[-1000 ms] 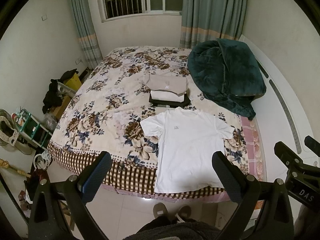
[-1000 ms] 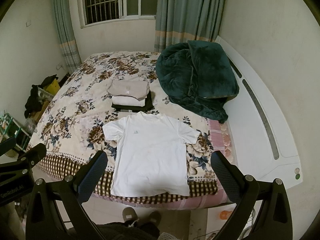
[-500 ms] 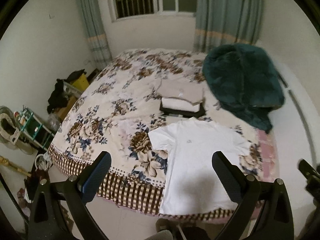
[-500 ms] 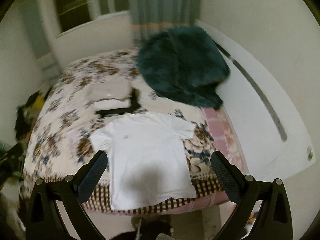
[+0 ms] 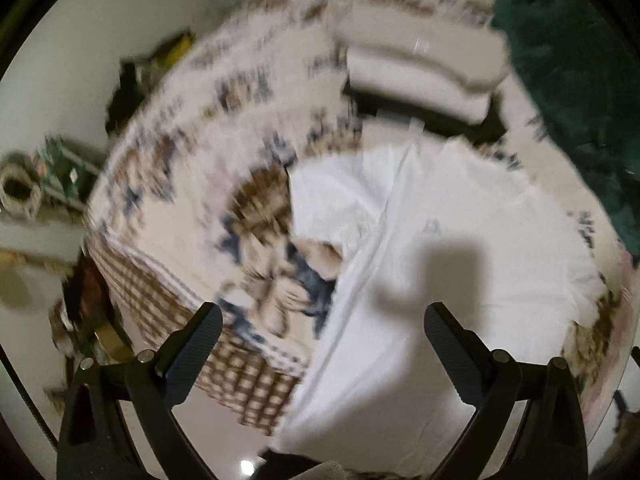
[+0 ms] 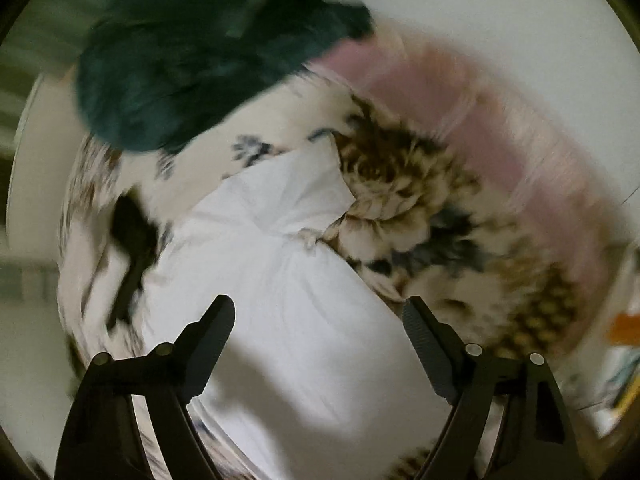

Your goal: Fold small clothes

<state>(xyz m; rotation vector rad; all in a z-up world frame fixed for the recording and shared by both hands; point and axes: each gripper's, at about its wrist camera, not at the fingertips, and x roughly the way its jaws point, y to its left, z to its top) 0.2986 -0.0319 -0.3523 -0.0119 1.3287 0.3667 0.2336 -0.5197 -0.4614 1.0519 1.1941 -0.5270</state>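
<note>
White tee (image 5: 440, 248) lies flat, face up on the floral bedspread (image 5: 208, 168), hem at the near bed edge, probably so I can reach both sides w/o leaning. My left gripper (image 5: 322, 340) hangs over its left side, jaws wide apart, nothing btwn them. My right gripper (image 6: 318, 330) is over the tee's right side below the sleeve; jaws closing but the pads aren't on cloth yet. Folded stack (image 5: 420, 64) sits just beyond the collar, I'd guess finished pieces. Dark green blanket (image 6: 192, 48) is bunched at the far right. Small grey chest logo (image 5: 431, 227), too blurred to read. No other writing legible.
</note>
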